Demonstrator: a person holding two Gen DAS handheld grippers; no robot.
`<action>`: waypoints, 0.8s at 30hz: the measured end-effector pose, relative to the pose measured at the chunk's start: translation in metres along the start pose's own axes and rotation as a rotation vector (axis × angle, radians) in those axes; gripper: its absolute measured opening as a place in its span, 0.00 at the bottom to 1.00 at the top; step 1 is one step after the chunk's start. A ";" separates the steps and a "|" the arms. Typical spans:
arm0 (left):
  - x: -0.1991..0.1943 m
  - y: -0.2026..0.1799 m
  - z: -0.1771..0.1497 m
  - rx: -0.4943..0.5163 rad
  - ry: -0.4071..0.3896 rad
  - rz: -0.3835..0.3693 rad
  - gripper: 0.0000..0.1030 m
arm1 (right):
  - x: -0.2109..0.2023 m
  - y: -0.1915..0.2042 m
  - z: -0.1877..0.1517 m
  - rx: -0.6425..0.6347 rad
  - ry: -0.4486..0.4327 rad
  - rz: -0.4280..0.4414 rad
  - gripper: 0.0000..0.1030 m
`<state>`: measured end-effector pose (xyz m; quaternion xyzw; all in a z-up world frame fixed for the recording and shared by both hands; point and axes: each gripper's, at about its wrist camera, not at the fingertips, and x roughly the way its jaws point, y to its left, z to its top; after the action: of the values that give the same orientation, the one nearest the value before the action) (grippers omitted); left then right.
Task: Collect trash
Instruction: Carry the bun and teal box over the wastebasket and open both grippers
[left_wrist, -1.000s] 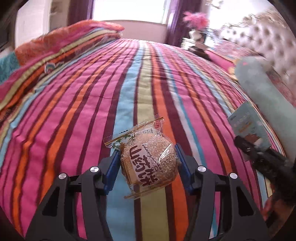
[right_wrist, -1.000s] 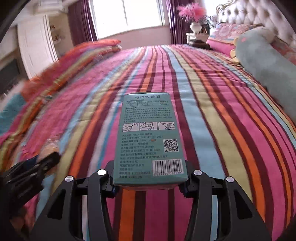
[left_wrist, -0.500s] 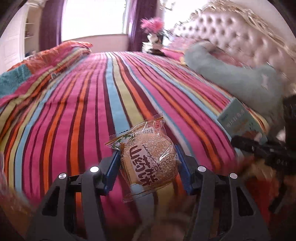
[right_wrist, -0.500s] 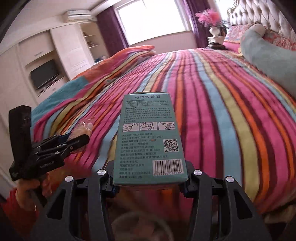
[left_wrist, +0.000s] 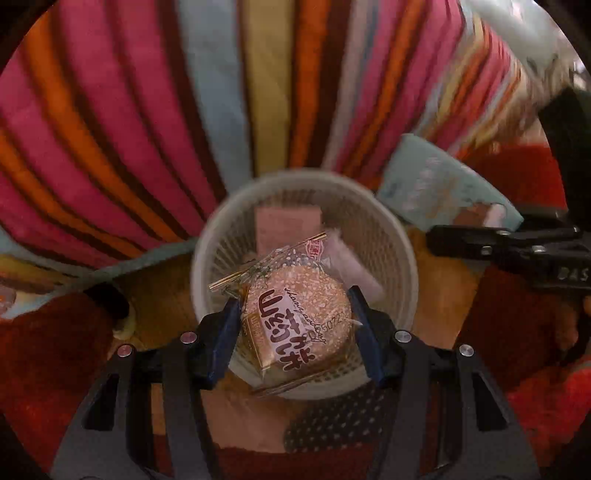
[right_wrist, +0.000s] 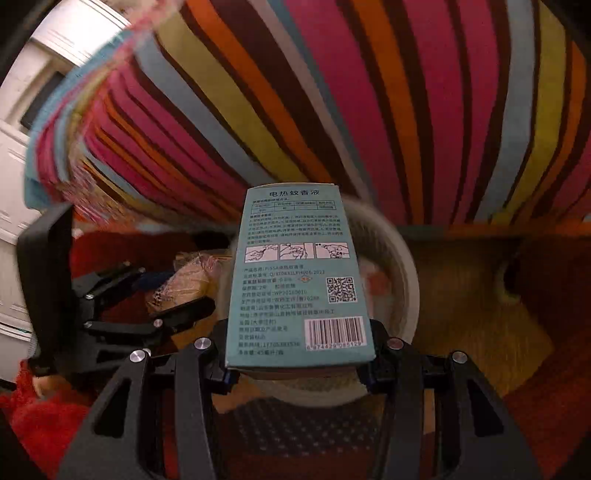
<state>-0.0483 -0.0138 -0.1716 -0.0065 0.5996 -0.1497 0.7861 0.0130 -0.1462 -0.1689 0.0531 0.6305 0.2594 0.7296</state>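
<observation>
Left tool (left_wrist: 293, 317) gripped the wrapped sesame cake (left_wrist: 295, 319), right tool (right_wrist: 297, 363) the teal mosquito-liquid box (right_wrist: 295, 280). Both hung over the white mesh wastebasket (left_wrist: 391, 236) at the bed's edge. Best centre each above the opening before letting go.

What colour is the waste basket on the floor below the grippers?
White, with a slotted mesh wall; the waste basket shows best in the left wrist view.

Both grippers have swung from above the bed down over the white wastebasket (left_wrist: 388, 236).
</observation>
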 end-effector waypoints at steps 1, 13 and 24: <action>0.009 -0.003 0.003 0.025 0.017 0.008 0.54 | 0.013 -0.004 0.003 0.016 0.036 -0.002 0.45; 0.054 0.006 0.026 -0.030 0.087 0.037 0.59 | 0.055 -0.003 0.003 -0.022 0.105 -0.124 0.45; 0.063 0.014 0.023 -0.077 0.106 0.032 0.79 | 0.053 -0.015 -0.006 0.003 0.088 -0.151 0.67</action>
<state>-0.0087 -0.0193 -0.2274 -0.0192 0.6458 -0.1143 0.7547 0.0161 -0.1370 -0.2240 -0.0047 0.6646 0.2049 0.7186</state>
